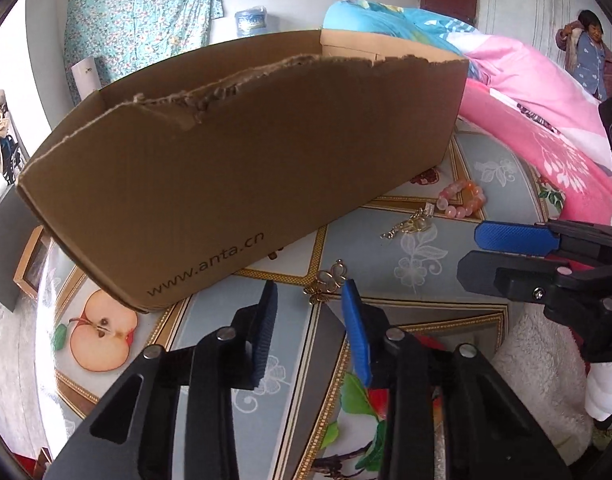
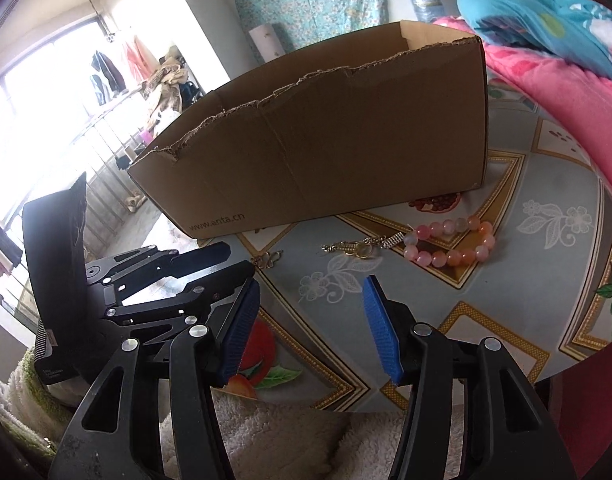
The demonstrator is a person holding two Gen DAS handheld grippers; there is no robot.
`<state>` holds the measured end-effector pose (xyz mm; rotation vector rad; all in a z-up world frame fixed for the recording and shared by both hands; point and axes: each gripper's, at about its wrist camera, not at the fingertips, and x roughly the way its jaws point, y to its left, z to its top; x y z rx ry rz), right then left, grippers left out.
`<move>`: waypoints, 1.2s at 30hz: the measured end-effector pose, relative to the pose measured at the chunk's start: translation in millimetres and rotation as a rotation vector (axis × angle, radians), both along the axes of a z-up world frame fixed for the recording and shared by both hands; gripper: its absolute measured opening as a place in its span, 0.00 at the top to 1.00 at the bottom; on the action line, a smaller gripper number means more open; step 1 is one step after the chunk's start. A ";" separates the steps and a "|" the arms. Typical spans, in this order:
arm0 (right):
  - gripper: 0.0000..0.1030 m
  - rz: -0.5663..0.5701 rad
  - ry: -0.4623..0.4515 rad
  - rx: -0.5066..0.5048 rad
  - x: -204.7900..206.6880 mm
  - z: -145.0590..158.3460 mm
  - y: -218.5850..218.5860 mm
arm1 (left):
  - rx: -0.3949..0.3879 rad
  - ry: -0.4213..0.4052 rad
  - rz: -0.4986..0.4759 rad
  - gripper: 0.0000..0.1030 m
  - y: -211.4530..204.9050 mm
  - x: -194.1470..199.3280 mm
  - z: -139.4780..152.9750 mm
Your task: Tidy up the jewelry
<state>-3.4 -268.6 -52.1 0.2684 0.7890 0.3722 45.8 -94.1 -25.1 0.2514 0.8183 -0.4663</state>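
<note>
A small gold butterfly brooch (image 1: 328,280) lies on the patterned tablecloth (image 1: 386,256), right at the tips of my left gripper (image 1: 310,286). The jaws stand apart and the left pad (image 1: 268,320) is off the brooch. Further right lie a gold chain piece (image 1: 410,224) and a pink bead bracelet (image 1: 462,198). In the right wrist view my right gripper (image 2: 311,284) hovers open and empty over the cloth, short of the chain (image 2: 354,247) and bracelet (image 2: 450,240). The left gripper (image 2: 234,264) points at the brooch (image 2: 270,258). A torn cardboard box (image 1: 246,168) stands behind the jewelry.
Pink and blue bedding (image 1: 546,140) is piled at the right beside the table. White fleece (image 2: 266,432) covers the near edge below the grippers. A person (image 1: 586,60) stands in the far right corner. A clothes rack (image 2: 118,68) stands by the window.
</note>
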 end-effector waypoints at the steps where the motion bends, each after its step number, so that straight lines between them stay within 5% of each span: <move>1: 0.50 0.002 0.003 -0.002 1.1 -0.4 0.3 | 0.014 0.006 -0.012 0.77 -2.7 1.9 -2.5; 19: 0.50 0.015 -0.007 -0.012 3.9 0.9 4.1 | 0.009 -0.019 -0.043 1.00 1.1 3.2 -3.6; 31: 0.50 0.074 -0.040 -0.061 9.8 6.0 27.9 | -0.064 0.005 0.044 1.00 23.5 -2.9 4.5; 36: 0.50 0.090 -0.030 -0.063 13.6 5.1 35.4 | -0.025 0.008 0.050 1.00 20.6 3.7 -1.0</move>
